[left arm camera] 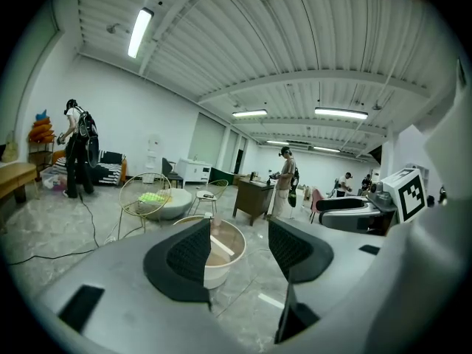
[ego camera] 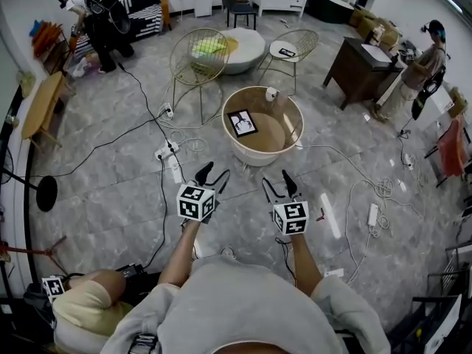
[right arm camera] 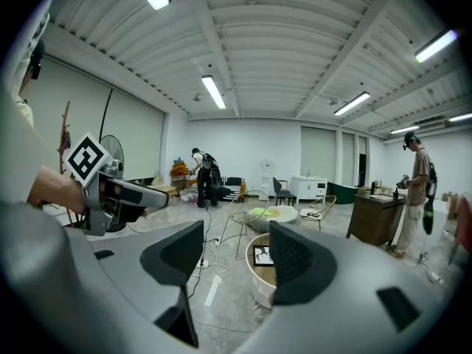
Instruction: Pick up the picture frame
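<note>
A small black picture frame with a white picture lies on the round light-wood table, toward its left side. The same frame shows in the right gripper view, on the round table. My left gripper is open, held in the air well short of the table. My right gripper is open too, beside it, nothing between its jaws. The left gripper view shows the round table between the open jaws of the left gripper; the right gripper jaws stand apart.
A small white cup stands at the table's far rim. Cables and power strips lie on the floor left and right. Wire chairs, a dark desk and people stand farther back.
</note>
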Available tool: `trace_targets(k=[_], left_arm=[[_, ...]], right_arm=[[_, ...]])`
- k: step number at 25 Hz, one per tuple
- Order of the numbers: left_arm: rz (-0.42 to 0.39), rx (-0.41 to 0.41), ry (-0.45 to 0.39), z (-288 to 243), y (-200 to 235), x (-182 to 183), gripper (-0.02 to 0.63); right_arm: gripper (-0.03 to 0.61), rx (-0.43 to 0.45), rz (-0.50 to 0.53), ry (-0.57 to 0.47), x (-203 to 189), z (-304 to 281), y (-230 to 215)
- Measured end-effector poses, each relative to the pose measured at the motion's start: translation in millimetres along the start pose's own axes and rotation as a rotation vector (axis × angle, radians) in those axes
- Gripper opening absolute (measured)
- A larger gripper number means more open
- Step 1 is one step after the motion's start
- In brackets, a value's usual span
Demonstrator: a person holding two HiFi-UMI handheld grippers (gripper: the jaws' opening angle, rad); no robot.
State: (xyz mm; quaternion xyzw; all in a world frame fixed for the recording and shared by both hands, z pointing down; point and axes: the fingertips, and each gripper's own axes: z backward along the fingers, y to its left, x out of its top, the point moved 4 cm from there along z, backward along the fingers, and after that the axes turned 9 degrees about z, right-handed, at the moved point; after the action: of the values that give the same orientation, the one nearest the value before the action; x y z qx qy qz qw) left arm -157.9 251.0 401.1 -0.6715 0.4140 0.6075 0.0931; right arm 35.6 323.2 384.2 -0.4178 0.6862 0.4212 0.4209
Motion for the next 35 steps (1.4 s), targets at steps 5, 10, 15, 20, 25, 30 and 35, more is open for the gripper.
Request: trace_targets(k=[5,10,15,20,25,30,35], left_arm=[[-0.002,0.000,-0.011,-16,26,16,0.239],[0.005,0.013,-0.016,-27,41,20,0.239],[0.024,0.023,-0.008,-39,48,17,0.239],[0.033,0.030,0.012,-61,52,10,0.239],[0.045,0.057,0.025,-87,69,16,0.239],[0.048,0.077,0.033,-123,83,29,0.239],[0.045,0.091,0.034,-158,93,46,0.239]], right_arm=[[0.265,0.002,0.003,0.001,6,-33,-2],[0.265,0.018,0.013,0.014,2,-53,-5],[0.265,0.027,0.010,0.025,-3,-64,-14],[0.264,0.031,-0.006,0.032,-16,-78,-34],[0.264,0.045,-0.012,0.034,-18,-110,-56],[0.264,0.057,-0.015,0.024,-14,-142,-85],[0.264,0.072,-0.015,0.031,-12,-173,-113]])
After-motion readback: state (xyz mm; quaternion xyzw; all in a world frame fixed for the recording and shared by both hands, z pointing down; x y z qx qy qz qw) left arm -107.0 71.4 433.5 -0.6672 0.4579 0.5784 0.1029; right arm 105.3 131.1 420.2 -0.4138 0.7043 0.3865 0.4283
